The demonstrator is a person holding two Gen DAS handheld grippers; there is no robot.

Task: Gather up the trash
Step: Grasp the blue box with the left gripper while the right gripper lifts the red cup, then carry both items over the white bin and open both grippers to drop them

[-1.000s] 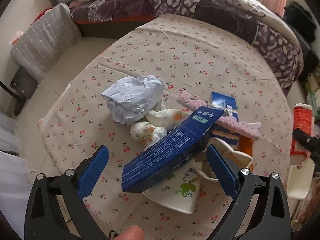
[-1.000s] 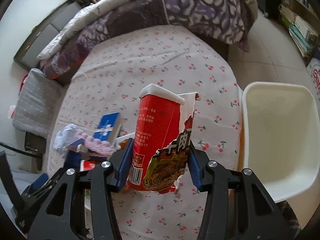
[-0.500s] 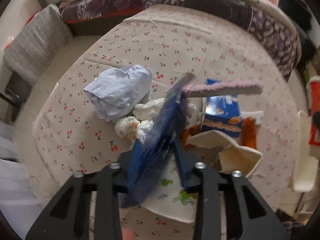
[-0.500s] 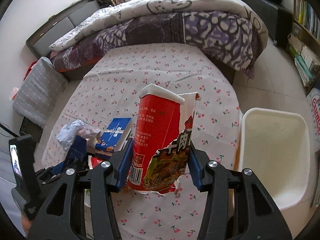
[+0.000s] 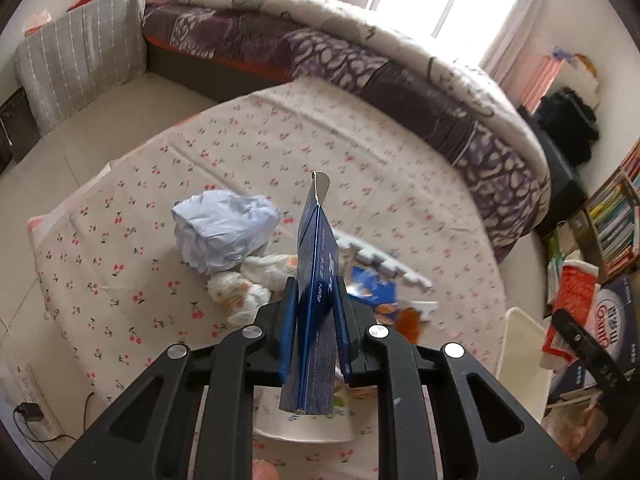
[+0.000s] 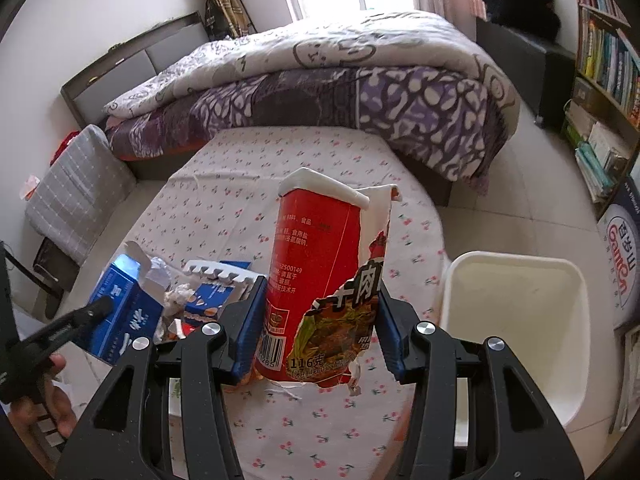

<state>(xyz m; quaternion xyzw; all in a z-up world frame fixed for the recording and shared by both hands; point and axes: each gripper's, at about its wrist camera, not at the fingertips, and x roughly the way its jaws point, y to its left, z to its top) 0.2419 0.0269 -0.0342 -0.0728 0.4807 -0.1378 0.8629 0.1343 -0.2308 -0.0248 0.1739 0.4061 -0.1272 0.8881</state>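
My left gripper [image 5: 316, 300] is shut on a flat dark blue carton [image 5: 318, 264], held edge-on above the table; the carton also shows in the right wrist view [image 6: 124, 312]. My right gripper [image 6: 322, 312] is shut on a torn red noodle cup [image 6: 324, 280], held upright above the table. A white bin [image 6: 516, 320] stands just right of the table; its edge shows in the left wrist view [image 5: 520, 356]. On the cherry-print cloth lie a crumpled pale blue paper ball [image 5: 224, 232], printed tissues [image 5: 240, 292], a blue snack pack [image 5: 374, 292] and a white foam strip [image 5: 384, 264].
The round table [image 6: 320, 160] stands beside a bed with a purple quilt [image 6: 360, 92]. A grey cushion [image 5: 80, 64] lies on the floor to the left. Bookshelves [image 6: 604, 80] and a blue box [image 6: 624, 264] stand at the right. A white paper bowl [image 5: 304, 424] lies under my left gripper.
My left gripper closed on the blue carton and lifted it edge-on off the pile. My right gripper rose with the red cup, and the bin came nearer.
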